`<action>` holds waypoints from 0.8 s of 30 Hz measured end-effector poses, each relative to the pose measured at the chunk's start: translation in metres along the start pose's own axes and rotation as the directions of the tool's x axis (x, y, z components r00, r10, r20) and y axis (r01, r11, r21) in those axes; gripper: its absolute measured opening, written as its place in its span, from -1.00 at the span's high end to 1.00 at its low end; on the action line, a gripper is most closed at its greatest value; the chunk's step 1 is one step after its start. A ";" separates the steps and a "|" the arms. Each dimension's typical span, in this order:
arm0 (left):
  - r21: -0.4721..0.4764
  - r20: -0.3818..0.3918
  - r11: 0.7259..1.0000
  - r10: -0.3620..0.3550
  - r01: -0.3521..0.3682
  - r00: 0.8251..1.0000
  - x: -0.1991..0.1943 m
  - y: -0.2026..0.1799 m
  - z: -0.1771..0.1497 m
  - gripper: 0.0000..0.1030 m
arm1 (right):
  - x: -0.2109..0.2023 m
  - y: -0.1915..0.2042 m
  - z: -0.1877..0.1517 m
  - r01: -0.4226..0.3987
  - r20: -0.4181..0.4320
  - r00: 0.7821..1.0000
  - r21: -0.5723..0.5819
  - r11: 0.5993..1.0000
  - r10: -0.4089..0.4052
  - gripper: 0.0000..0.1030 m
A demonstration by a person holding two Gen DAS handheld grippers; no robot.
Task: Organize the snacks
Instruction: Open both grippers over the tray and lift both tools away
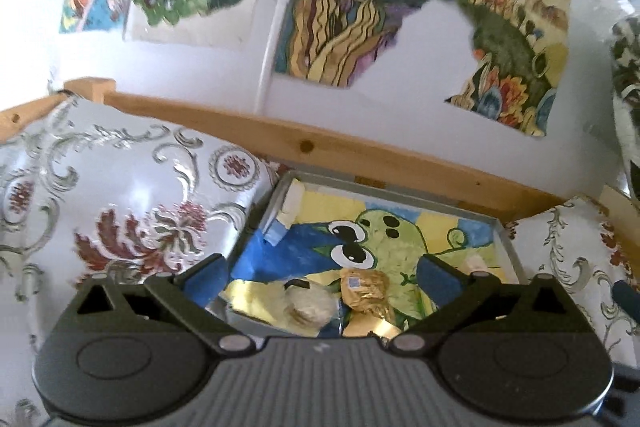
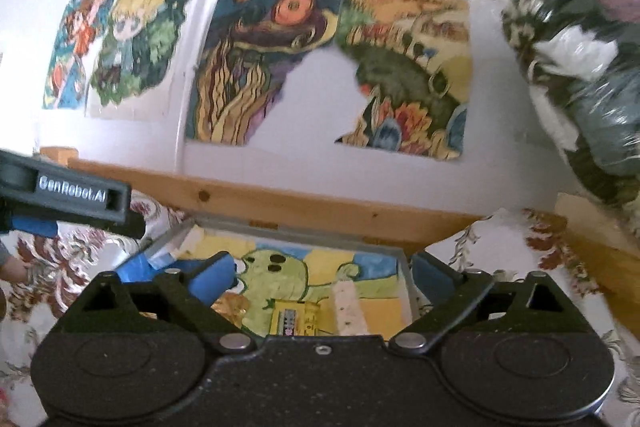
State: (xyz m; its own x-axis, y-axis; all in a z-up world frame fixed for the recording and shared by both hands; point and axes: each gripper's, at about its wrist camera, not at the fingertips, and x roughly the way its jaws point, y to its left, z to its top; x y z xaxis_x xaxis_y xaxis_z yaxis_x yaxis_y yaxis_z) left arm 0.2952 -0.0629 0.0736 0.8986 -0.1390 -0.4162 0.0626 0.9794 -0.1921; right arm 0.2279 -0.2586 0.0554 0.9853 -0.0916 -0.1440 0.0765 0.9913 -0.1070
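A grey tray [image 1: 507, 247] lined with a green frog painting lies on the floral tablecloth against a wooden rail. In the left wrist view a gold-wrapped snack [image 1: 365, 290] and a clear pack of round biscuits [image 1: 309, 307] lie in the tray. My left gripper [image 1: 322, 273] hangs open just above them, holding nothing. In the right wrist view a yellow packet [image 2: 297, 319], a pale speckled bar [image 2: 352, 307] and a gold wrapper [image 2: 231, 307] lie in the tray [image 2: 405, 267]. My right gripper [image 2: 322, 275] is open and empty over them. The left gripper's finger [image 2: 80, 195] shows at the left.
A wooden rail [image 1: 360, 151] runs behind the tray, below a white wall with colourful paintings [image 1: 360, 7]. A floral tablecloth [image 1: 120, 195] covers the surface on both sides. A clear plastic bag of patterned fabric [image 2: 580, 67] bulges at the upper right.
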 end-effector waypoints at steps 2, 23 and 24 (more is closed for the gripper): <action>0.008 0.014 1.000 0.000 0.000 1.000 -0.014 0.001 -0.003 -0.99 | -0.016 -0.002 0.003 0.000 0.016 1.000 0.009 1.000 0.000 -0.96; 0.081 0.129 0.997 -0.019 0.008 0.991 -0.137 0.015 -0.057 -0.99 | -0.152 -0.003 -0.014 0.014 0.061 0.998 0.069 0.998 -0.018 -0.99; 0.087 0.133 0.996 -0.020 0.009 0.991 -0.142 0.016 -0.060 -0.99 | -0.157 -0.003 -0.016 0.019 0.057 0.998 0.074 0.997 -0.023 -0.99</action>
State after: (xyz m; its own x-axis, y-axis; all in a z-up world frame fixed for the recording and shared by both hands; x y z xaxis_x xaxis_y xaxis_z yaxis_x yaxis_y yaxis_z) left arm 0.1429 -0.0362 0.0764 0.9468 -0.1383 -0.2907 0.1080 0.9871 -0.1179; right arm 0.0703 -0.2483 0.0630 0.9904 -0.1086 -0.0856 0.1058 0.9937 -0.0368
